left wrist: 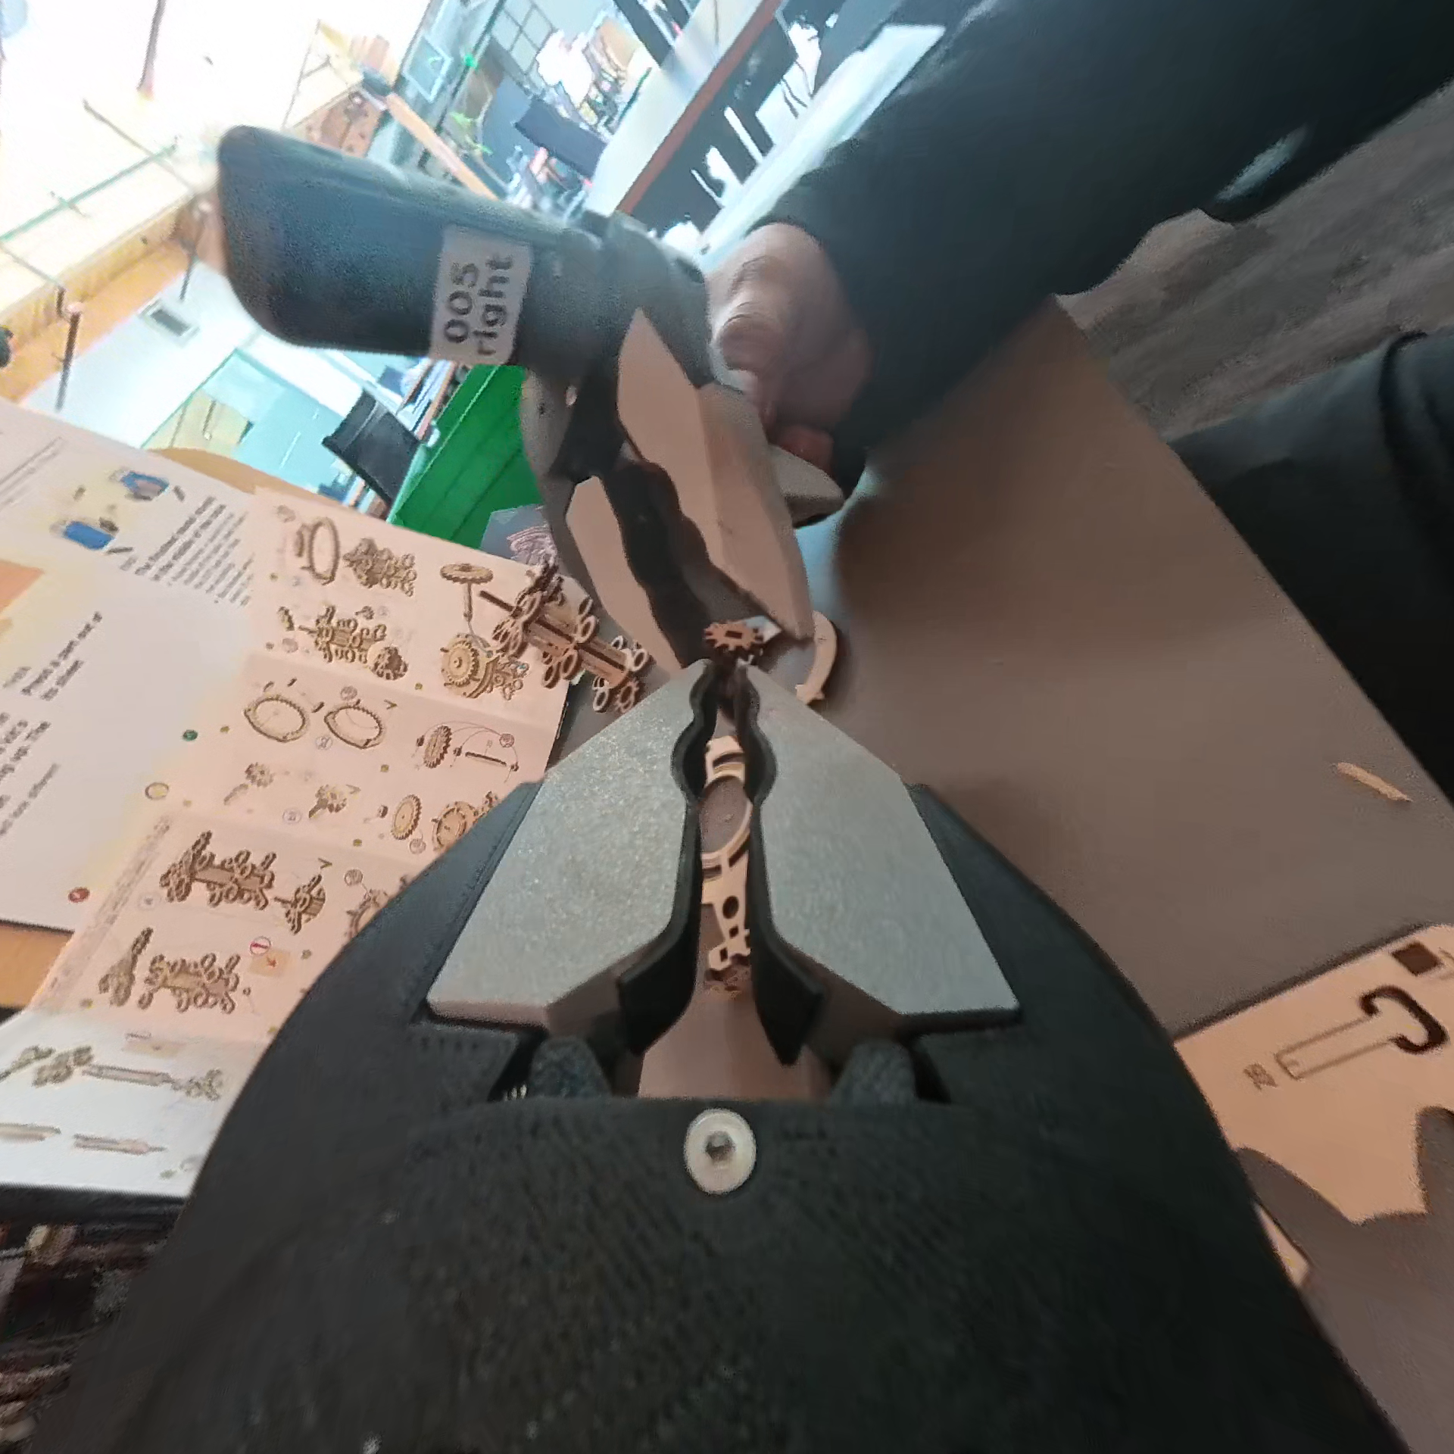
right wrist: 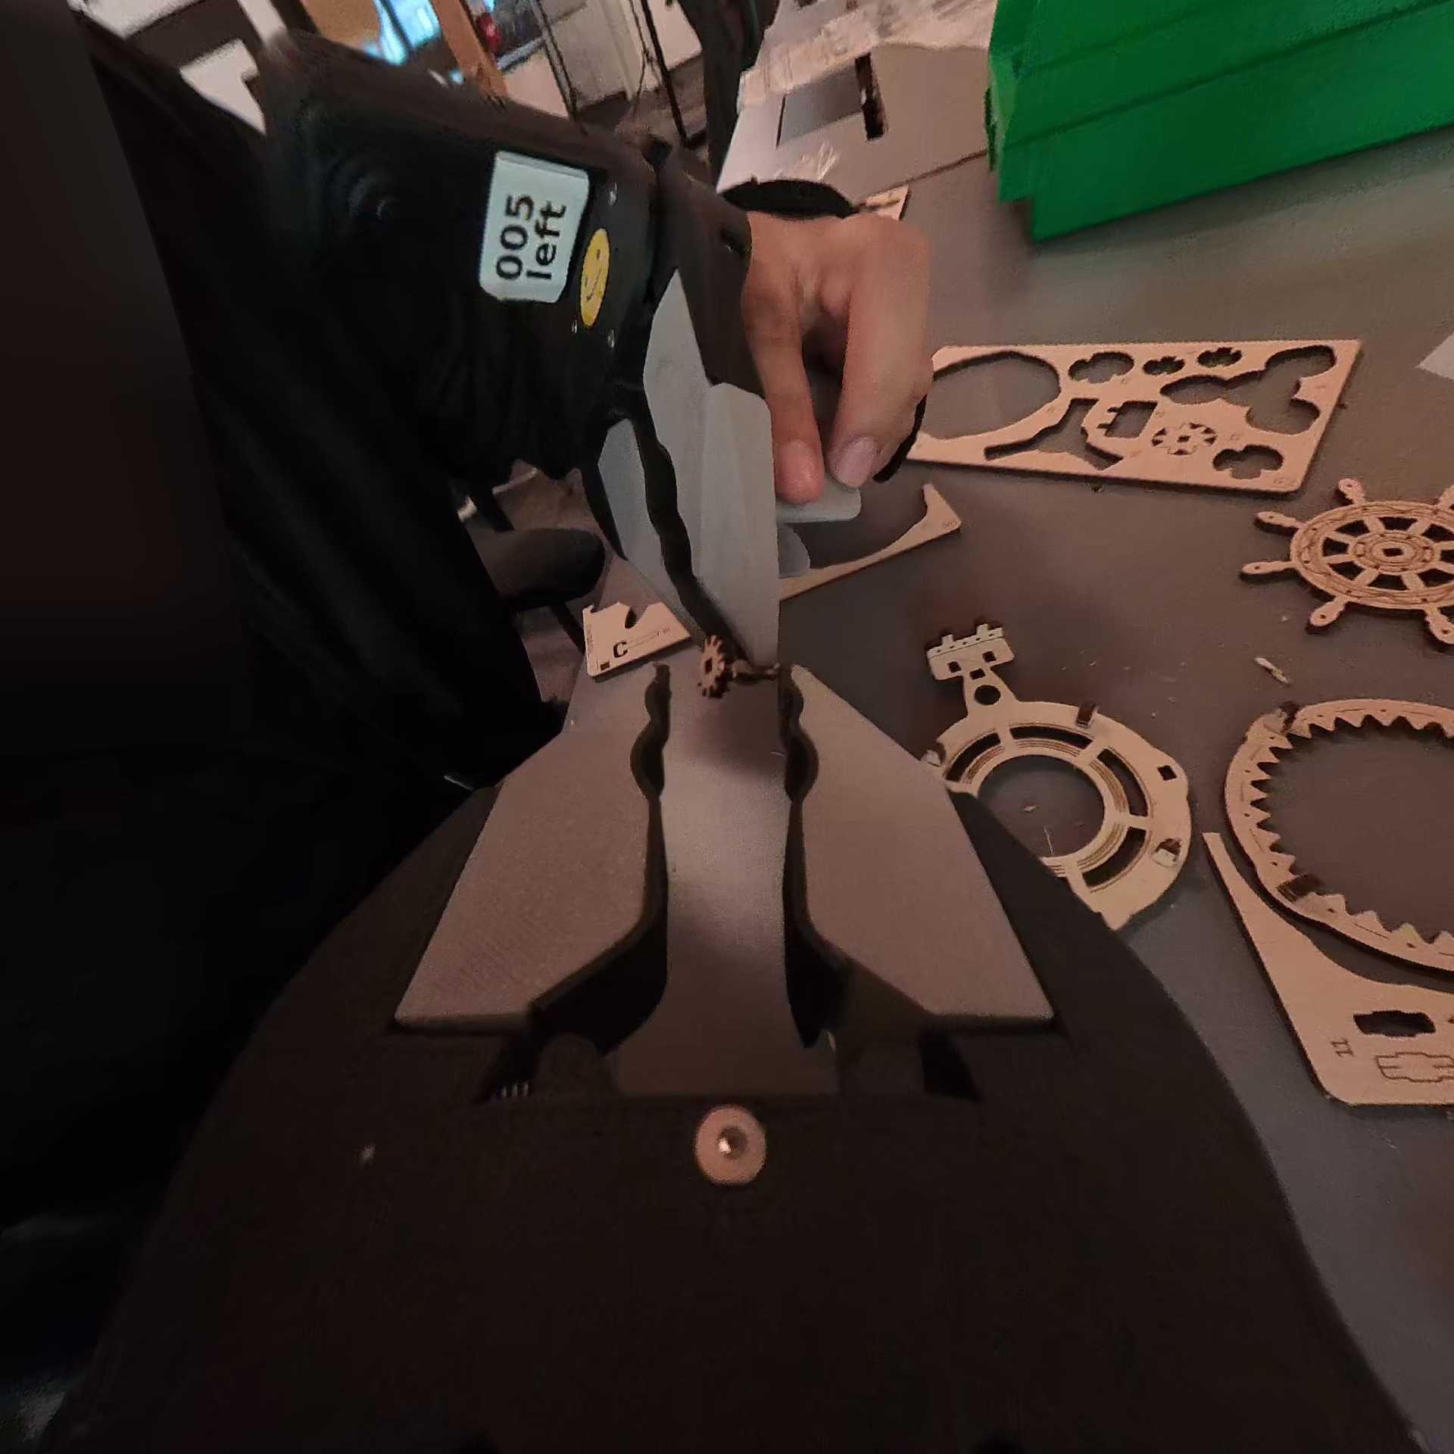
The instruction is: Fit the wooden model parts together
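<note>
Booklet: instruction sheet lies open at the far left of the counter, its diagrams in easy view.
Left tool: left tool has its fingers drawn together, clamped on a short wooden axle that carries a small gear.
Gear: held just above the counter, at the meeting point of both tools.
Right tool: right tool has its fingers apart, tips either side of the gear and axle, gripping nothing that shows.
Advice: keep the left grip steady and the axle level; I judge the right tool should close gently on the gear's faces, not its teeth, then push straight along the axle.
Loose parts: ring frame, toothed ring sheet and ship's wheel lie to the right.
</note>
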`<action>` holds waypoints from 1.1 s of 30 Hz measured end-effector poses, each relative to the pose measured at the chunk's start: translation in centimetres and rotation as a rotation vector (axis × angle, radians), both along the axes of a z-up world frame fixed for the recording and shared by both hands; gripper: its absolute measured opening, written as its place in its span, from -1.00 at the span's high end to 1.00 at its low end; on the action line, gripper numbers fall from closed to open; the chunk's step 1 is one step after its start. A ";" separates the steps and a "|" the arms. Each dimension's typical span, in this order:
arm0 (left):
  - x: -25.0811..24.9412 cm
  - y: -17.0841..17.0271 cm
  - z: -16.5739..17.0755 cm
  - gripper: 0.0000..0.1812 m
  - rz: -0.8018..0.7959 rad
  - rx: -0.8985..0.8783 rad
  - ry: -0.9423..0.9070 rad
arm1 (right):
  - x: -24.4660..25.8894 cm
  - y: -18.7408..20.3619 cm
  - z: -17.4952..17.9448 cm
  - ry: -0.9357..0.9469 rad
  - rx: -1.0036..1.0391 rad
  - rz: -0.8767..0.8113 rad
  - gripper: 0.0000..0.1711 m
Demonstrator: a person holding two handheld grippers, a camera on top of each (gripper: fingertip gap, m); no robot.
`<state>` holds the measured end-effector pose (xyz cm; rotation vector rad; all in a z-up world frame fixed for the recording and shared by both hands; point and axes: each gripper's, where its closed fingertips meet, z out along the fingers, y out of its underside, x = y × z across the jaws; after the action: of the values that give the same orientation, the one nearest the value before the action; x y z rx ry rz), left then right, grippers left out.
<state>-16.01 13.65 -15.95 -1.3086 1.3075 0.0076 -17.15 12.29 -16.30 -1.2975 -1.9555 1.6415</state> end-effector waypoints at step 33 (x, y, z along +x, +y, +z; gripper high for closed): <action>-1.5 2.8 3.0 1.00 0.202 0.095 -0.171 | -1.6 2.8 3.2 0.075 -0.327 -0.167 0.81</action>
<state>-17.54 16.43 -12.94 -1.3251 1.0152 0.0951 -18.73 15.05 -13.07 -1.4431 -1.5345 1.9493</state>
